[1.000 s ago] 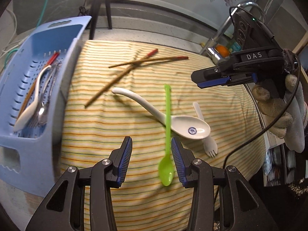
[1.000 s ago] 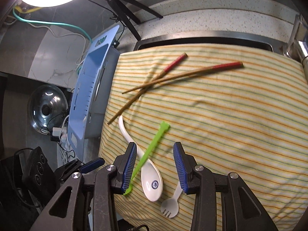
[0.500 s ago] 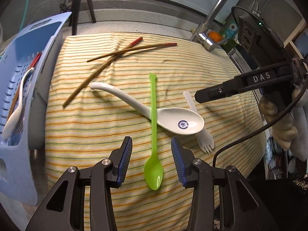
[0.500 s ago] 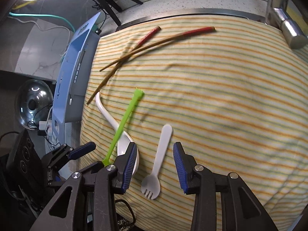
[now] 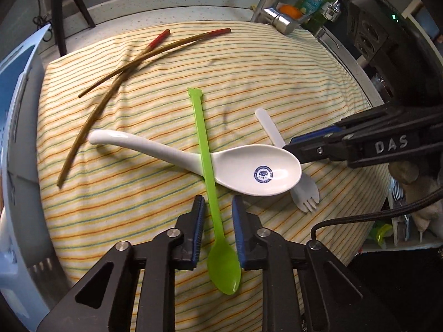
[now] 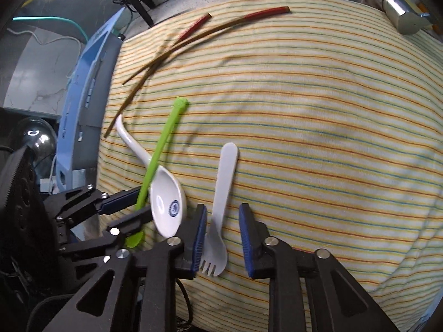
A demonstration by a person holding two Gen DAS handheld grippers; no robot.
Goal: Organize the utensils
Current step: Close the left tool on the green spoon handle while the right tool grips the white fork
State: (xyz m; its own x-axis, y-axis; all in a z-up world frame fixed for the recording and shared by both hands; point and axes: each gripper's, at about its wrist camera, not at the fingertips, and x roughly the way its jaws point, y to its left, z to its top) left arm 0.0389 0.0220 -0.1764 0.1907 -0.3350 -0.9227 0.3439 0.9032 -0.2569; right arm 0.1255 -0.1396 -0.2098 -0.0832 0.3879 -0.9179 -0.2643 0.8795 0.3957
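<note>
A green plastic spoon (image 5: 206, 171) lies on the striped cloth, its handle across a white ceramic soup spoon (image 5: 243, 167). My left gripper (image 5: 218, 207) is open with its jaws on either side of the green spoon's neck, just above the bowl. A white plastic spork (image 6: 221, 202) lies to the right of the soup spoon. My right gripper (image 6: 223, 218) is open and straddles the spork's neck. Two brown chopsticks with red ends (image 5: 144, 55) lie crossed at the far side of the cloth.
A blue plastic basket (image 5: 16, 88) stands along the left edge of the cloth. A steel faucet (image 5: 274, 13) and bottles stand at the back right. The cloth's near edge drops off just under both grippers. A tripod leg (image 5: 59, 13) stands at the back left.
Both grippers have moved down and forward. The left now straddles the green spoon, the right now straddles the spork. The utensils have not moved.
</note>
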